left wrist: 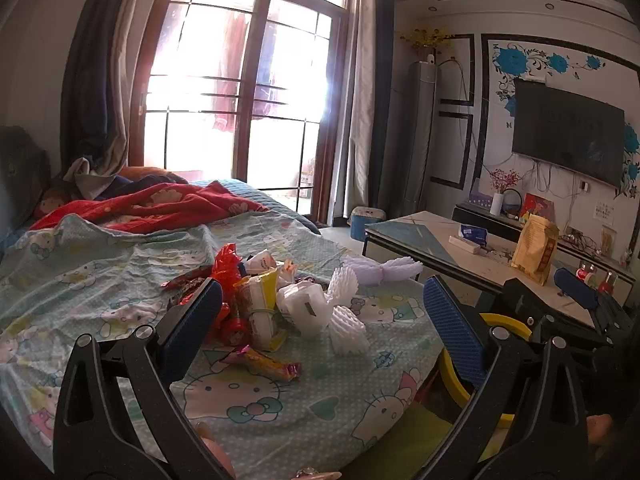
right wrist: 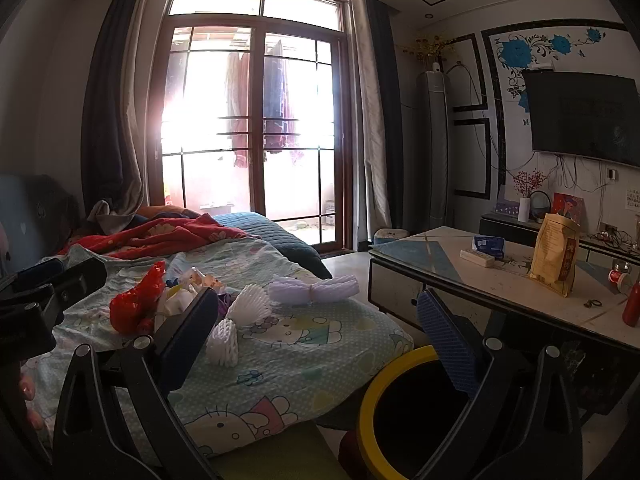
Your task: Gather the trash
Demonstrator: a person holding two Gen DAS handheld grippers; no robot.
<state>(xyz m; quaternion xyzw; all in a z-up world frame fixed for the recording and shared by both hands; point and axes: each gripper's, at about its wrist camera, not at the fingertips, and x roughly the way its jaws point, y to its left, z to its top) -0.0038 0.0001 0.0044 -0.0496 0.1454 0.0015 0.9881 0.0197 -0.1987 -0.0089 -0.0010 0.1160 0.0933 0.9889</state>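
Note:
A heap of trash lies on the cartoon-cat bedsheet (left wrist: 280, 408): a red plastic bag (left wrist: 227, 268), a yellow-and-white wrapper (left wrist: 258, 300), a crumpled white container (left wrist: 300, 306), white foam nets (left wrist: 346, 332), a pale purple foam net (left wrist: 380, 268) and an orange candy wrapper (left wrist: 268, 362). My left gripper (left wrist: 320, 320) hovers open just short of the heap, nothing between its blue pads. My right gripper (right wrist: 316, 332) is open too, empty, over the bed's edge near a foam net (right wrist: 224, 340). A yellow-rimmed bin (right wrist: 370, 396) stands on the floor beside the bed.
A low table (right wrist: 440, 256) stands right of the bed with a yellow standing bag (right wrist: 554, 256), a blue packet (right wrist: 488, 245) and a red bottle (right wrist: 632, 308). A red blanket (left wrist: 160, 204) is bunched at the bed's far end. A narrow gap separates bed and table.

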